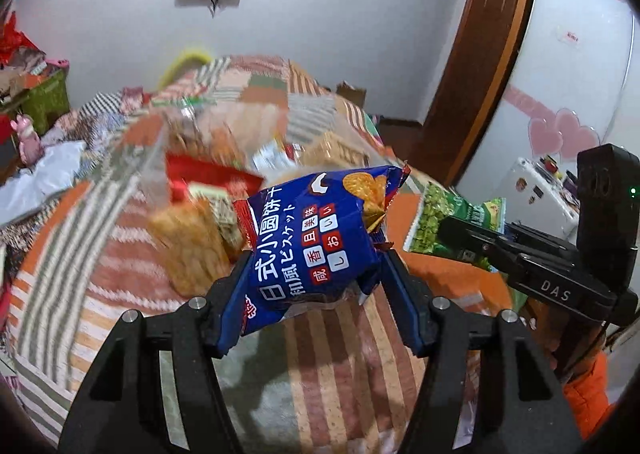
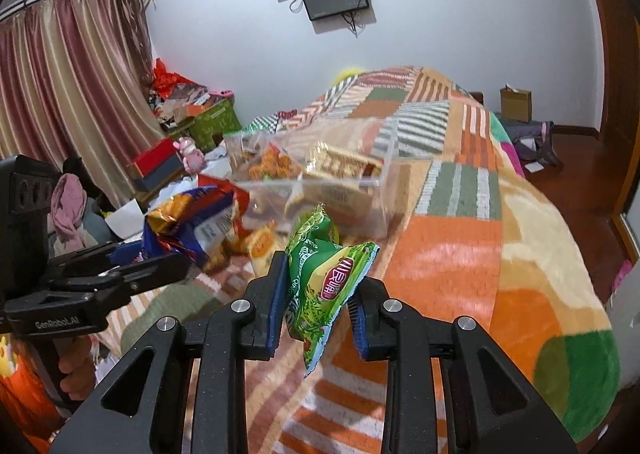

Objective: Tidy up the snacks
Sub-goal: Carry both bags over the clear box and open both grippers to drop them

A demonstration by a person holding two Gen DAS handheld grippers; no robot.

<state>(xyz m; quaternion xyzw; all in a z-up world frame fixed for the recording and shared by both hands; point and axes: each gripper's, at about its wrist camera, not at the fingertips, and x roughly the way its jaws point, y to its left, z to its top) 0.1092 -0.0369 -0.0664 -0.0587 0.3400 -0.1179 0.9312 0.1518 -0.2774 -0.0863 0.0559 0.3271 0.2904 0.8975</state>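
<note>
Blue biscuit packet (image 1: 316,246) clenched in left gripper (image 1: 316,286), green pea packet (image 2: 324,282) pinched in right gripper (image 2: 316,302), both aloft short of clear bin (image 2: 340,178). Risk: slick corner-held film slipping onto bedspread (image 2: 452,250).

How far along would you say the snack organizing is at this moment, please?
Partly done: the clear plastic bin on the bed already holds several snack packs. In hand: the left gripper clamps a blue biscuit bag, the right gripper a green snack bag, both held in the air. Left: both bags, plus loose orange packets beside the bin.
</note>
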